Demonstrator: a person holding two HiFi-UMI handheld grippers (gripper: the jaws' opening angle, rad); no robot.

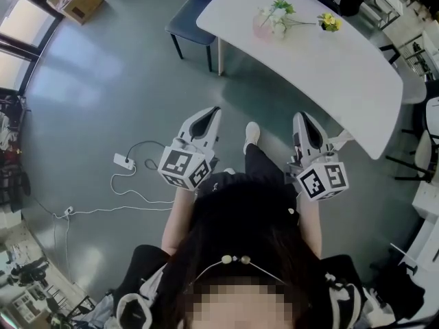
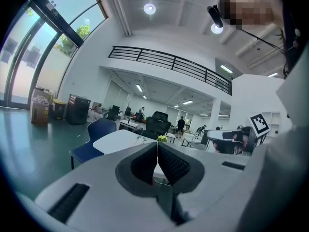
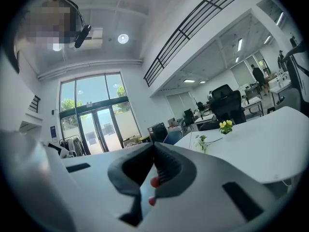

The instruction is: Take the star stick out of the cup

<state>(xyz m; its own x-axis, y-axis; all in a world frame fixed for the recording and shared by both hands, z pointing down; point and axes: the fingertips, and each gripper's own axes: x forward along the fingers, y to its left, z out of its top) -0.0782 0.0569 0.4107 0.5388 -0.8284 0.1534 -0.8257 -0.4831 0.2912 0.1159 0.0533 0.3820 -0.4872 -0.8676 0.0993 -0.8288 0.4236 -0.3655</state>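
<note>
The person stands on the grey floor (image 1: 103, 81) a little way back from the white counter (image 1: 343, 81), with a shoe (image 1: 251, 134) showing between the two grippers. A blue chair (image 1: 188, 27) is tucked at the counter's near-left end. A white power strip (image 1: 123, 161) with its looping cable lies on the floor to the person's left, and a cardboard box (image 1: 81, 0) sits far off by the windows. Nothing stands between the grippers and the counter. The cup (image 1: 262, 26), pale and pinkish, stands near the counter's far edge with a bunch of white and green flowers (image 1: 278, 14) in it. What may be the star stick (image 1: 329, 22), a thin stalk with a yellow head, reaches sideways to the right from that bunch; at this range its shape is too small to tell for sure. The left gripper (image 1: 216, 110) and the right gripper (image 1: 300, 115) both point toward the counter, well apart from the cup. In the left gripper view the left gripper's jaws are pressed together at the tips with nothing between them. In the right gripper view the right gripper's jaws are likewise closed on nothing, the counter and flowers showing far beyond them.
</note>
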